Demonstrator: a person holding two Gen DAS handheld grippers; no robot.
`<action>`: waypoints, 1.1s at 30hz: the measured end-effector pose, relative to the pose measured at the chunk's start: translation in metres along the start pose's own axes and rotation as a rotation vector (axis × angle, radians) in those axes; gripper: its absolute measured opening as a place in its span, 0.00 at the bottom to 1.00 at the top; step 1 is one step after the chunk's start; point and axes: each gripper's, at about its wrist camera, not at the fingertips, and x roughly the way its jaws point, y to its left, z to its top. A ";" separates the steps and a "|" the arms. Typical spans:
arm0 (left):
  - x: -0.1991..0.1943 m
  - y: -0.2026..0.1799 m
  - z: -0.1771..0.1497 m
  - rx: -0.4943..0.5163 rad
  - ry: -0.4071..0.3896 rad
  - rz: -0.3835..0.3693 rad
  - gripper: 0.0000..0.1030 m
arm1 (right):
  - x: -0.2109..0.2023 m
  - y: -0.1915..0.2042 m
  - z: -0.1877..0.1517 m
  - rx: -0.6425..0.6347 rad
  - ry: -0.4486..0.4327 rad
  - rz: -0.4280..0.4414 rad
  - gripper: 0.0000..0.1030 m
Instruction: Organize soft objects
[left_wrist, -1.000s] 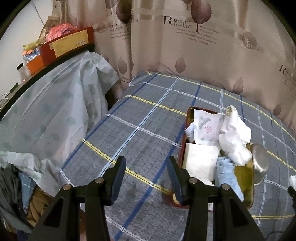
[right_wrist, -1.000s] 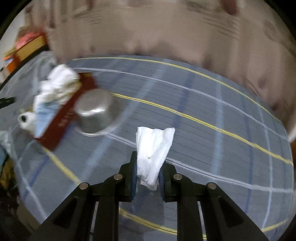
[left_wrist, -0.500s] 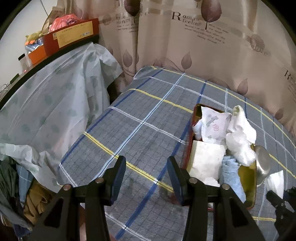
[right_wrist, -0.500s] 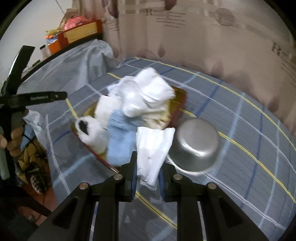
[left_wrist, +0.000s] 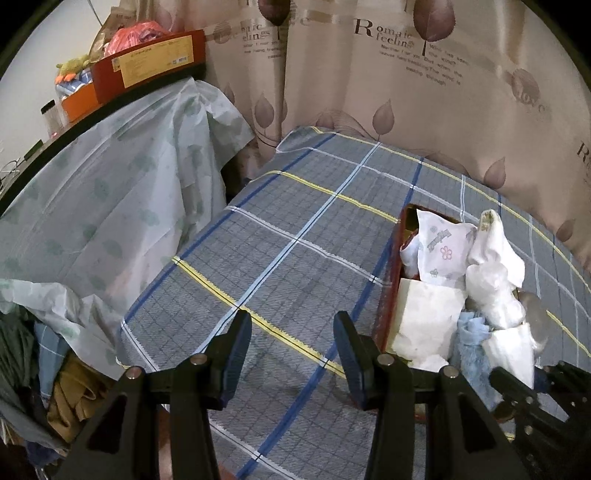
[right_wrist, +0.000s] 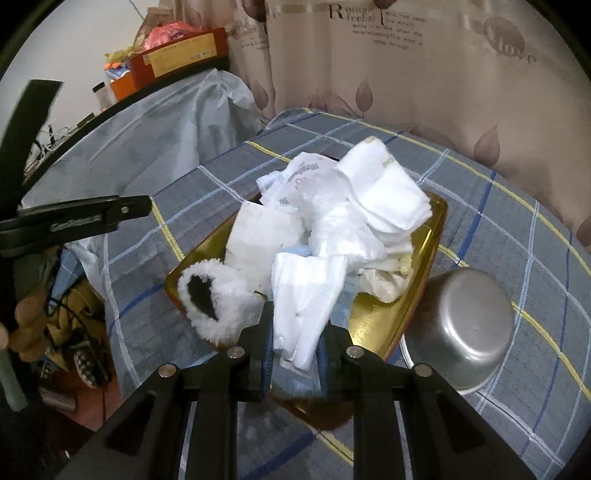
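Right gripper (right_wrist: 294, 354) clamped on a folded white cloth (right_wrist: 304, 299), held just above the near end of the gold tray (right_wrist: 424, 258). Tray set on the plaid tablecloth (right_wrist: 498, 236), already heaped with soft items: a white fleecy slipper (right_wrist: 216, 299) at the near left corner, a flat white pad (right_wrist: 260, 232), a flower-printed packet (right_wrist: 301, 182), rolled white cloths (right_wrist: 388, 195) at the far end. Light blue towel (left_wrist: 471, 343) in the tray under the held cloth, mostly covered in the right wrist view. Upturned steel bowl (right_wrist: 463, 325) touching the tray's right rim, close beside the gripper's right finger. Left gripper (left_wrist: 292, 352) with jaws apart, nothing between them, over bare tablecloth left of the tray's red outer wall (left_wrist: 386, 306). Leaf-print curtain (left_wrist: 424, 92) along the far side; plastic-sheeted furniture (left_wrist: 110, 184) to the left, red box (left_wrist: 147, 61) on top. Left wrist view alone gives the tray's red side and the open stretch of table; the bowl there nearly hidden behind the pile, the right gripper only a dark edge at lower right. Right wrist view alone gives the slipper, the gold tray floor, and the bowl whole; the left tool a dark bar at far left, with fingers of a hand (right_wrist: 26, 325) below it.
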 end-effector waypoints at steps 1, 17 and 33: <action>0.000 -0.001 0.000 0.004 -0.004 0.005 0.46 | 0.003 -0.001 0.001 0.007 0.005 0.003 0.18; -0.003 -0.020 -0.006 0.065 -0.019 0.008 0.46 | 0.037 -0.010 0.008 0.059 0.008 -0.092 0.24; -0.006 -0.036 -0.012 0.094 -0.015 -0.014 0.46 | 0.001 -0.002 -0.008 0.136 -0.072 -0.123 0.79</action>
